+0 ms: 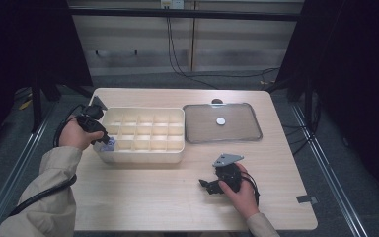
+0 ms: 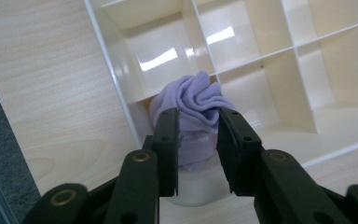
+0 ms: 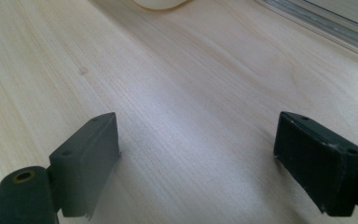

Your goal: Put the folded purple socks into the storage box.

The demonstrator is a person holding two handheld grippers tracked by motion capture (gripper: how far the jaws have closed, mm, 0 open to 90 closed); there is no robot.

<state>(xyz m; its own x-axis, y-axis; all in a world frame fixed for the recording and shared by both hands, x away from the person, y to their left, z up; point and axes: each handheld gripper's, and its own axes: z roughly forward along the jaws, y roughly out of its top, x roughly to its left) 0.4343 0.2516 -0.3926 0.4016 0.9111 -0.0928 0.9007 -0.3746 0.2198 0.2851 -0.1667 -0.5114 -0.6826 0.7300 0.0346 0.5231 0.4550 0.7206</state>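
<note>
Lavender fabric is the thing in hand: a small rolled cloth (image 2: 193,116), perhaps a sock or washcloth, stands in the near-left corner compartment of the cream divided organizer box (image 1: 143,129), which serves as the landmark. At the box's left end, the left gripper (image 1: 104,139) hangs over that corner cell; in the left gripper view its jaws stand a little apart on either side of the roll, close to its flanks but seemingly not pressing, so the cloth looks let go rather than clamped. The roll sits upright, its long axis running from the cell floor to the open top, with the gathered, swirled folds pointing up out of the compartment and the smoother body below. It should handle as light, soft and squashy: it will not break or slip much, but it will give under the pads and could unroll or snag on the thin dividers. The best hold would be across the firm middle of the roll, not on the loose top folds. Right of the box lies a clear lid (image 1: 222,123) flat on the wooden table (image 1: 143,197), just beside the box's right end. Nearer the person and to the right of the box, the right gripper (image 1: 206,186) rests low over bare tabletop, its jaws wide apart with nothing between them.
</note>
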